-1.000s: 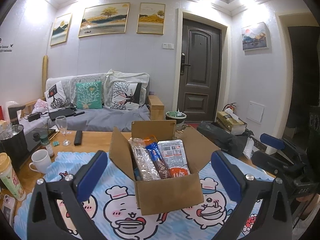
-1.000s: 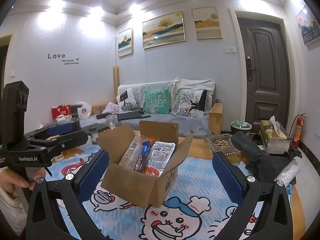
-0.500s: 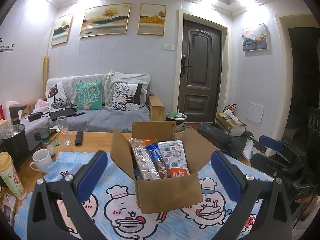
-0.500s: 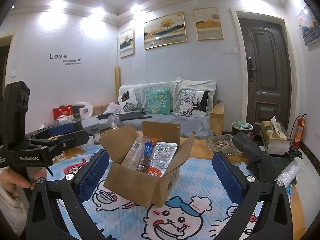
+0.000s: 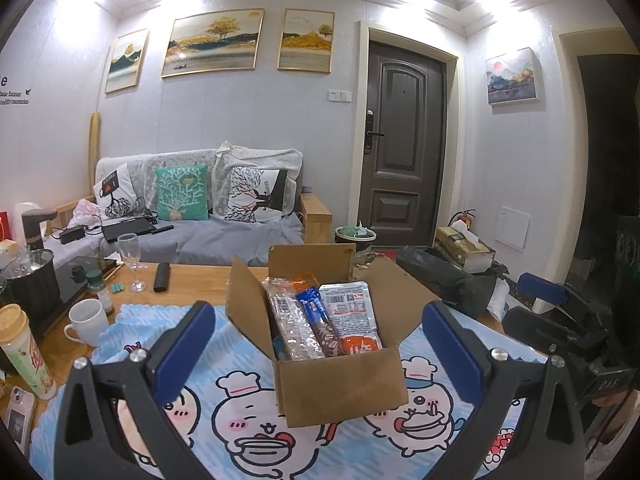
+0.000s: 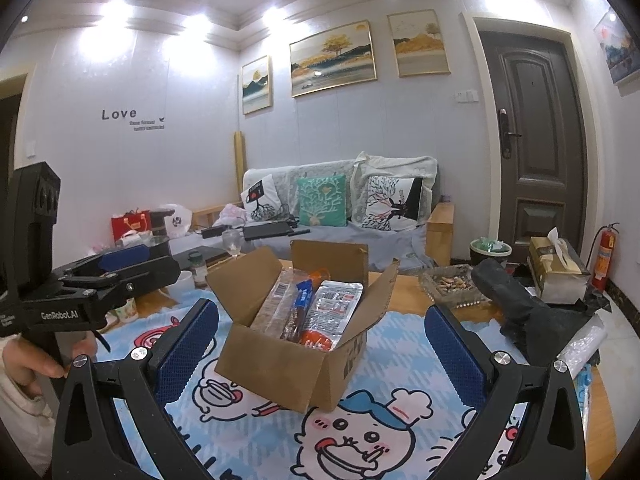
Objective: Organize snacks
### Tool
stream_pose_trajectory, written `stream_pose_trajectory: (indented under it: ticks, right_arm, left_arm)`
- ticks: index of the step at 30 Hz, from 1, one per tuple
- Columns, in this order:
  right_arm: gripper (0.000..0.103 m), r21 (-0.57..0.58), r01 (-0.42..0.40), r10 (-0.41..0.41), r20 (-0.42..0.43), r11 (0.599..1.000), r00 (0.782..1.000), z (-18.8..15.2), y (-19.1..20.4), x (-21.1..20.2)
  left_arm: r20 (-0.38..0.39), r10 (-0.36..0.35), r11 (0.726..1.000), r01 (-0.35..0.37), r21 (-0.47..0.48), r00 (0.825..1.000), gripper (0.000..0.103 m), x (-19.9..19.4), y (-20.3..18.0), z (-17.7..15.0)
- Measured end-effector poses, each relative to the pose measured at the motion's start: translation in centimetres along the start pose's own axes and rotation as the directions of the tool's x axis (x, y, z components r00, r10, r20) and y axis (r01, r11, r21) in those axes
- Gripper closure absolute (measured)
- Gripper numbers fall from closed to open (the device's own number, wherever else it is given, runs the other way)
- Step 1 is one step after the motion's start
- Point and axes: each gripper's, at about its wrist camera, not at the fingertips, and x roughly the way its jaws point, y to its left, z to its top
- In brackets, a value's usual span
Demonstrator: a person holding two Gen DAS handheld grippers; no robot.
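At twelve o'clock of both wide, empty grippers (left (image 5: 318, 350), right (image 6: 322, 350)) an open brown cardboard box (image 5: 340, 384) of upright snack packets (image 5: 350, 318) is seen. Packing appears done; flaps are judged next.

One cardboard box (image 5: 340, 384); three snack packs (image 5: 316, 320); one mug (image 5: 86, 320); one wine glass (image 5: 130, 254).

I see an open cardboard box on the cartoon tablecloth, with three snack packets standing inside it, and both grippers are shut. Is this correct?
Not quite: both grippers are open, holding nothing. In the left wrist view the left gripper has its jaws spread wide on either side of the cardboard box; the right wrist view shows the same for the right gripper. The snack packets and tablecloth are as you say.
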Motion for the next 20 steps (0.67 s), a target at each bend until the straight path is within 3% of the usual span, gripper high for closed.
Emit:
stream_pose_trajectory:
  ticks: [20]
  right_arm:
    - [0.000, 0.008, 0.000, 0.000, -0.003, 1.000, 1.000, 0.03, -0.22, -0.07]
  left_arm:
    - [-0.013, 0.008, 1.000, -0.008, 0.000, 1.000, 0.001, 0.21, -0.12, -0.07]
